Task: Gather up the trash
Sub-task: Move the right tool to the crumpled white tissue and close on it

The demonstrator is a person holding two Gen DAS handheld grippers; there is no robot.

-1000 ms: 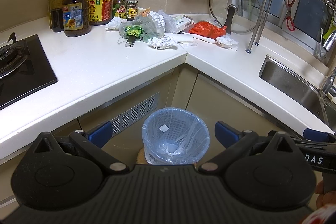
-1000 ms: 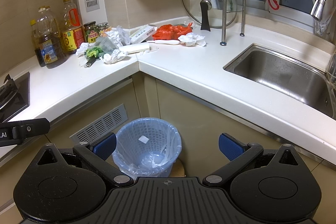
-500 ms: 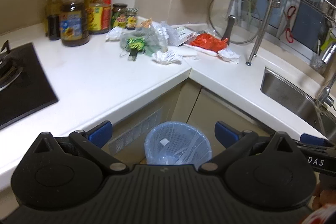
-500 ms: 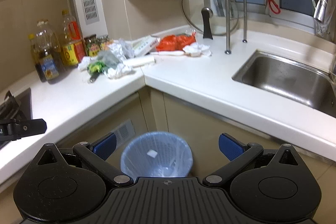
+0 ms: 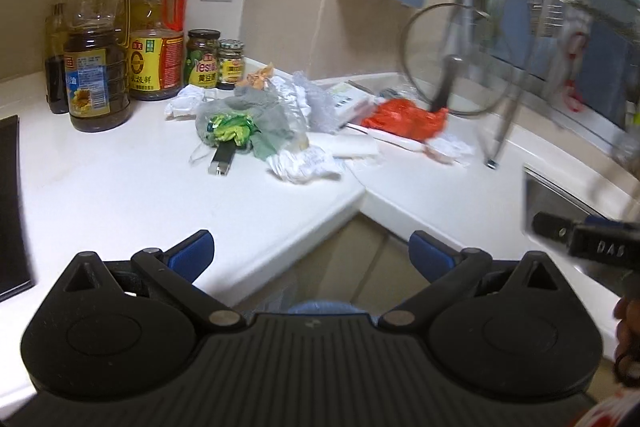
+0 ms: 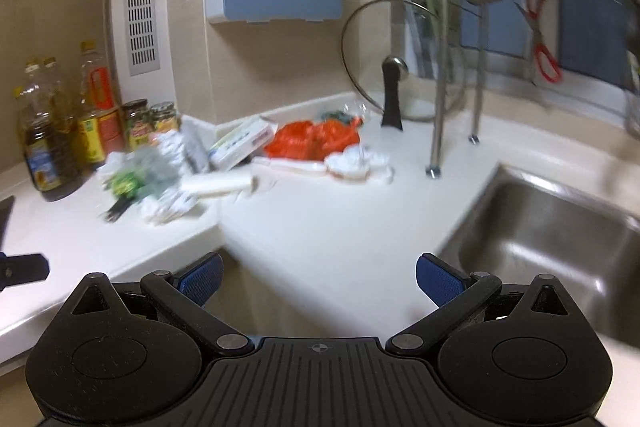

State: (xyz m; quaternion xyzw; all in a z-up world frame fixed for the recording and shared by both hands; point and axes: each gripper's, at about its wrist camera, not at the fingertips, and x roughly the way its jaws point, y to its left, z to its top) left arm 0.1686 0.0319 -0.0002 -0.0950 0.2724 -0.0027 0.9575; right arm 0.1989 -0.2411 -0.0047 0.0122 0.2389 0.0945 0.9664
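Reaching toward the trash heaped in the counter corner with the left gripper and right gripper both spread wide and empty, a careless grab could topple the nearby jars or snag the glass lid.

Both wrist views toward counter corner

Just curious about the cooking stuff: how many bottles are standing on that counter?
3, grouped at the counter's far left by the wall: a thin dark bottle, a big oil bottle in front, and a yellow-labelled one beside it. Another could hide behind them.
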